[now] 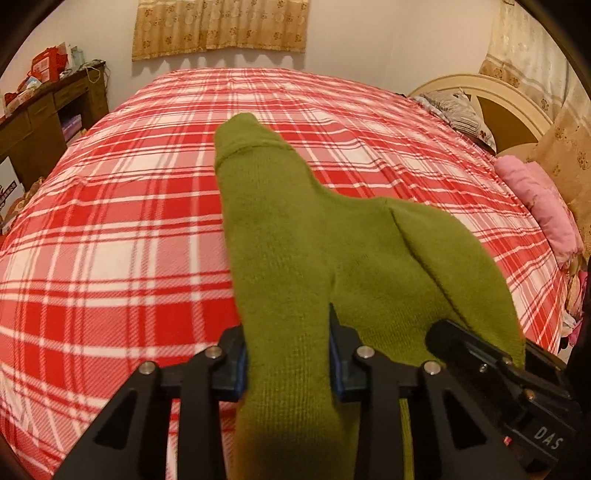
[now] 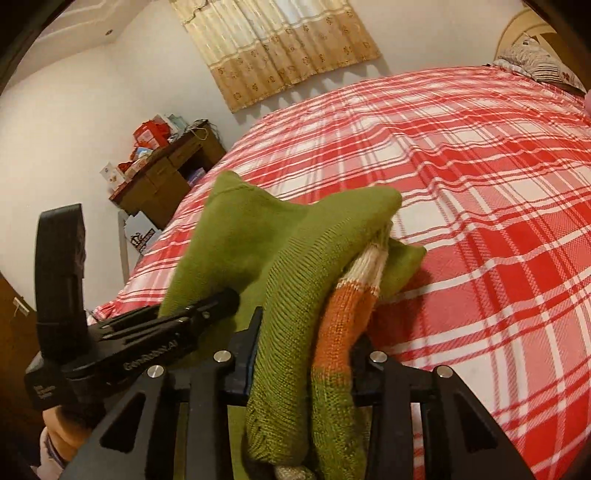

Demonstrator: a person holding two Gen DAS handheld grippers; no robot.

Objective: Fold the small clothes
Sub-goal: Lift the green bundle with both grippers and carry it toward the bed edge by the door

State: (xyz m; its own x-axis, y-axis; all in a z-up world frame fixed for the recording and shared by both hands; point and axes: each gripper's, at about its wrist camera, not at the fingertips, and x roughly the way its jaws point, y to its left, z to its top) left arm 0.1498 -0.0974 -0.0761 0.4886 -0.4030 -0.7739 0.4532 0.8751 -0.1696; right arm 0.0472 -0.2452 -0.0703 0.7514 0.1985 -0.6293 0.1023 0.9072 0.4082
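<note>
A small olive-green knitted garment with an orange and white striped part is held up over the bed between both grippers. My left gripper is shut on a bunched green fold of it. My right gripper is shut on a thick bundle of green and orange knit. In the left wrist view the right gripper's body shows at the lower right. In the right wrist view the left gripper's body shows at the left. The garment's lower part is hidden below both views.
The bed has a red and white plaid cover. A pink cloth and pillows lie by the headboard at the right. A brown cluttered desk stands at the bed's far left. Curtains hang on the far wall.
</note>
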